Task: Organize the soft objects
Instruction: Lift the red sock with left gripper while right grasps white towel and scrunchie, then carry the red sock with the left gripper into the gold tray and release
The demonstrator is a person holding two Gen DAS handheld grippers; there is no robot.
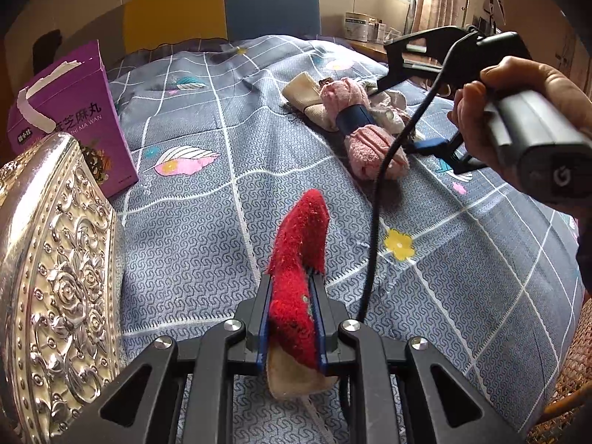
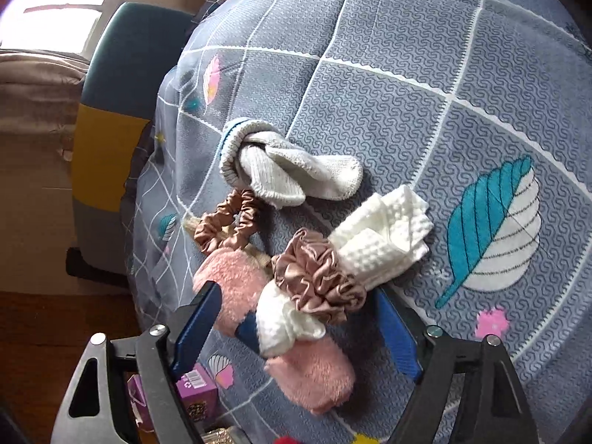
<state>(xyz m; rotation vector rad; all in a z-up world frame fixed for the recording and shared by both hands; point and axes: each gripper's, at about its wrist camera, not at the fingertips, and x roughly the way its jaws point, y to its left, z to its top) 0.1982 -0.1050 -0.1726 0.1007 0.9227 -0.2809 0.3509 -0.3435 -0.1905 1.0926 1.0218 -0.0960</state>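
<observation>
My left gripper (image 1: 292,277) is shut on a red fuzzy sock (image 1: 299,259) with a beige sole, held above the grey quilt (image 1: 207,236). My right gripper (image 2: 299,329) is open, hovering over a pile of soft things: a pink fuzzy sock (image 2: 310,377) with a blue band, a white waffle cloth (image 2: 384,244) wrapped by a brown satin scrunchie (image 2: 318,277), a second brown scrunchie (image 2: 229,225), and a knotted grey-white sock (image 2: 292,170). The pink sock (image 1: 366,140) also shows in the left wrist view, with the right gripper (image 1: 403,118) above it.
A silver embossed box (image 1: 55,288) and a purple carton (image 1: 74,118) stand at the left of the bed. A blue and yellow headboard (image 1: 222,11) is at the back. A desk with tins (image 1: 359,26) is beyond the bed on the right.
</observation>
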